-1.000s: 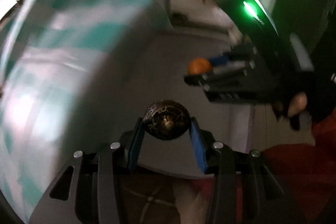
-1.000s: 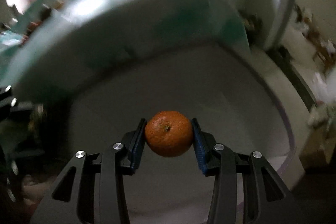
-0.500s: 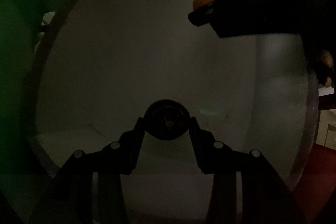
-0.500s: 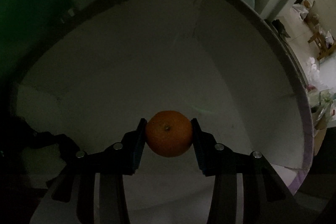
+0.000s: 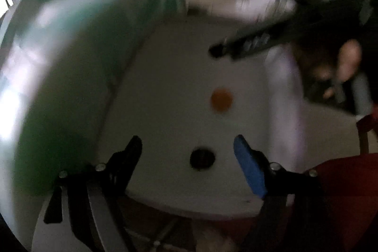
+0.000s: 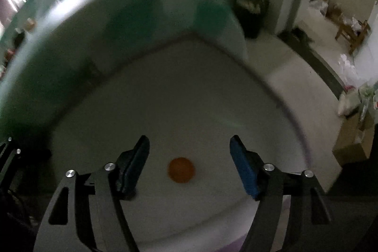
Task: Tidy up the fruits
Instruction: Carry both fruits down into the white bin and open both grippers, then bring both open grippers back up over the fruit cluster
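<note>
A dark round fruit point(image 5: 202, 158) lies on the pale floor of a white box point(image 5: 165, 77), between and below the spread fingers of my left gripper point(image 5: 187, 145), which is open and empty. An orange tangerine point(image 5: 221, 100) lies farther in; it also shows in the right wrist view point(image 6: 181, 169), below my right gripper point(image 6: 189, 145), which is open and empty. The right gripper appears in the left wrist view point(image 5: 248, 45), held above the box.
A table with a green and white checked cloth point(image 6: 106, 23) rises beside the box. A dark bin point(image 6: 251, 13) stands beyond the box corner. Wooden stools point(image 6: 352, 32) and bags sit on the floor at the far right. Red fabric point(image 5: 342, 193) is at lower right.
Both grippers have opened and pulled up out of the box. The dark fruit and the tangerine have left the fingers and now lie on the box floor.
</note>
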A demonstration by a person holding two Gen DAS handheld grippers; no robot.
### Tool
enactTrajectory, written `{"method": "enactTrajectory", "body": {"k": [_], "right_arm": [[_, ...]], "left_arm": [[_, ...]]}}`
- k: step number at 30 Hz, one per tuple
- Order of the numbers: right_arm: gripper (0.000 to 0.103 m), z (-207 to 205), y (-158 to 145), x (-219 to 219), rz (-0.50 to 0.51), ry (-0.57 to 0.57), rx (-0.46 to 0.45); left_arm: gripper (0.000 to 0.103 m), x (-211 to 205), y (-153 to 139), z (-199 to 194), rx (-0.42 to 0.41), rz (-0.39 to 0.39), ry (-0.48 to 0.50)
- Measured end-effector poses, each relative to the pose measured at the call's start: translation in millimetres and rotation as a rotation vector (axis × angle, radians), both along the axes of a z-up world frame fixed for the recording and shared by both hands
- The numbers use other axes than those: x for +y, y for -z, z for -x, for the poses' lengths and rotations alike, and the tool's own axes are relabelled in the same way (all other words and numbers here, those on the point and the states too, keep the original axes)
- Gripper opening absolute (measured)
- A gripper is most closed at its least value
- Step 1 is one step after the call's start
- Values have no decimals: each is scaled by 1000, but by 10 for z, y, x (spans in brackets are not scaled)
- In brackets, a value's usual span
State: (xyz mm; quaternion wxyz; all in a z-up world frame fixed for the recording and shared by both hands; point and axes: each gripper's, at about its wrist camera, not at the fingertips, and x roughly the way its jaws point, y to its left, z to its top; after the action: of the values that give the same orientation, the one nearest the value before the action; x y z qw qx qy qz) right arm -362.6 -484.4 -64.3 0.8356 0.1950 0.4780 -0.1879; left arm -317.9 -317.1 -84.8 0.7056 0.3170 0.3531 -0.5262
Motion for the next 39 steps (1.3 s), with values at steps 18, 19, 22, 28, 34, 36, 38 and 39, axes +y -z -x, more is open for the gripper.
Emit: {"method": "enactTrajectory", "body": {"k": [18,19,22,28,34,36,38,39], "right_arm": [[87,-1501,-1226,1993,57,-540,-303],[87,-1639,-1232,2074,54,-549,-299],[87,-2009,-1161,2313,3,-553,-281],[87,-2930,-913,2567,-127,-506,-232],[87,-3598,-861,2834,-167,-475,-250],[87,-3775,-869,2885,-189,-442,-270],[87,-3970,-860,2935,-223,-395,-288],[87,-4072,-847,2964,-236,-366,-295]], "left_arm": [[101,2735,-1276,-2159,-132,387,-922],[101,2900,-1284,-2269,-120,393,-976],[101,3438,-1322,-2659,-70,416,-1120],[101,4071,-1229,-3116,-2,510,-1273],[101,4327,-1135,-3163,66,611,-1332],[101,4334,-1132,-3164,69,619,-1331],[101,4327,-1132,-3151,46,618,-1356],[101,4324,-1113,-3170,51,618,-1355]]}}
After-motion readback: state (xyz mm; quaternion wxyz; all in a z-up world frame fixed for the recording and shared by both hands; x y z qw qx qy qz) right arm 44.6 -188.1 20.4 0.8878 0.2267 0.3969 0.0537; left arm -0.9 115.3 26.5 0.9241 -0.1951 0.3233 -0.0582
